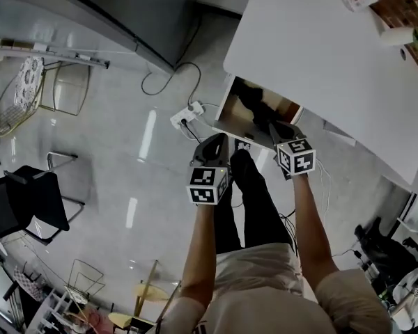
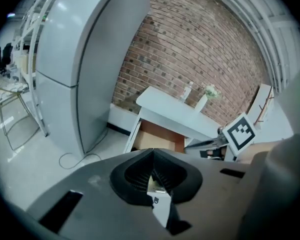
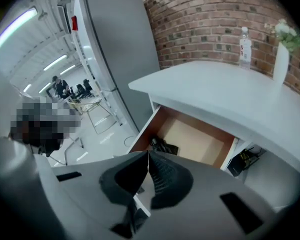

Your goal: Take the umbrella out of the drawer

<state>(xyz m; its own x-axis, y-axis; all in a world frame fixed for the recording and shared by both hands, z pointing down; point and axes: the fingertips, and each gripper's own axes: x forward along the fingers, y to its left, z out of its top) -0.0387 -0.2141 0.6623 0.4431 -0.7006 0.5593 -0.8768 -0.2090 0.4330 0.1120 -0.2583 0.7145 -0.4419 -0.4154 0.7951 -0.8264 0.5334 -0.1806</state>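
**Both claws shut in front of the open drawer, umbrella still inside**

Nearest the head camera are the person's light shirt [image 1: 265, 284] and two bare forearms, which reach away over dark trousers [image 1: 254, 200] towards a white worktop [image 1: 320, 54]. Each hand carries a claw topped by a marker cube.

The left claw [image 1: 218, 140] hangs over the pale floor just left of the drawer [image 1: 226, 110]. In the left gripper view its two ribbed jaws [image 2: 152, 154] meet at the tips and grip nothing. The right claw [image 1: 273, 125] sits at the near edge of the drawer. In the right gripper view its jaws [image 3: 147, 156] are likewise pressed together and empty, and they point down towards the drawer's opening.

The drawer [image 3: 195, 134] stands pulled out from under the worktop, with reddish-brown side walls and a tan floor. The umbrella [image 3: 163, 146] lies inside it as a dark folded shape in the near left corner, against the left wall. Neither claw touches it. From the head view it shows as a dark mass [image 1: 254, 101] in the drawer's middle, partly behind the right claw.

On the far part of the worktop, close to a brick wall [image 3: 210, 19], stand a clear bottle [image 3: 245, 41] and a white vase with pale flowers [image 3: 280, 59], side by side but apart. A tall grey cabinet [image 3: 120, 49] stands to the left of the worktop. On the floor near the drawer's left side lies a white power strip [image 1: 187, 115] with a dark cable looping away from it. A black chair [image 1: 28, 200] stands well to the left.
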